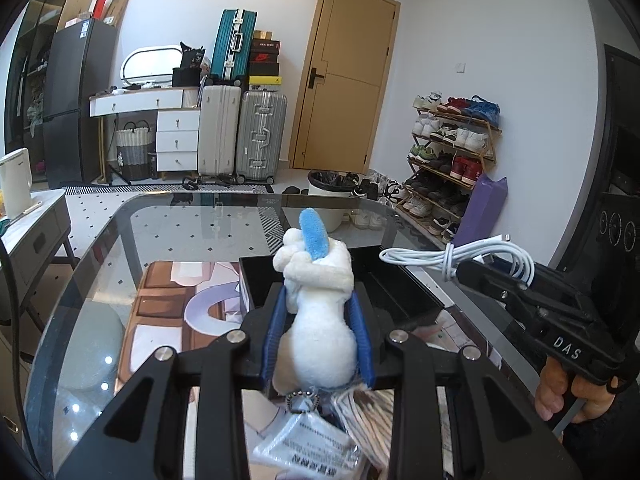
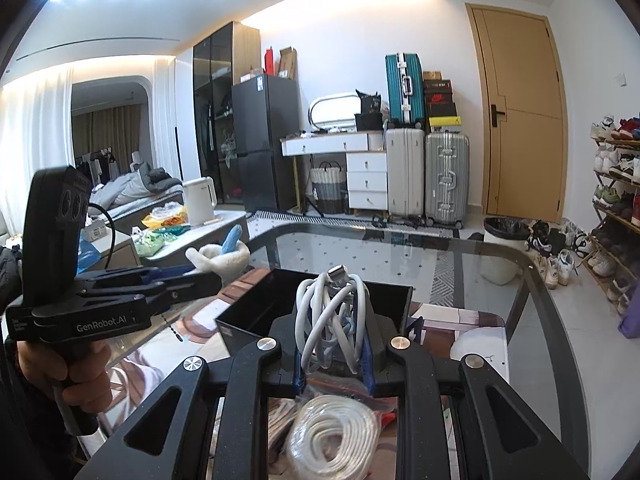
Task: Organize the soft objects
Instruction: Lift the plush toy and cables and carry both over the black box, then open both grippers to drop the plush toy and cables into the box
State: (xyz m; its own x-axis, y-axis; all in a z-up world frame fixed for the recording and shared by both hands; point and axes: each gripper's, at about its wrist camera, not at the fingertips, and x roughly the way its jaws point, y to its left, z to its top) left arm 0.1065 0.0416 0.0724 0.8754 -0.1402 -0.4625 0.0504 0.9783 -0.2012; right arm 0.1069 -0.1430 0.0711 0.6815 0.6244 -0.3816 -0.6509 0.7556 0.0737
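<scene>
My left gripper (image 1: 318, 300) is shut on a white plush toy (image 1: 316, 320) with a blue tuft, held above the glass table; the toy also shows in the right wrist view (image 2: 218, 254). My right gripper (image 2: 332, 320) is shut on a coiled white charging cable (image 2: 330, 316), which also shows in the left wrist view (image 1: 460, 256). A black open box (image 1: 400, 292) sits on the table just beyond both grippers, and it also shows in the right wrist view (image 2: 280, 300). A coil of white rope (image 2: 332, 436) lies below my right gripper.
A paper tag packet (image 1: 308, 448) lies under my left gripper. The glass table (image 1: 180, 220) has a rounded far edge. Beyond it stand suitcases (image 1: 260, 136), a bin (image 1: 328, 192), a shoe rack (image 1: 452, 160) and a side cabinet (image 1: 36, 232).
</scene>
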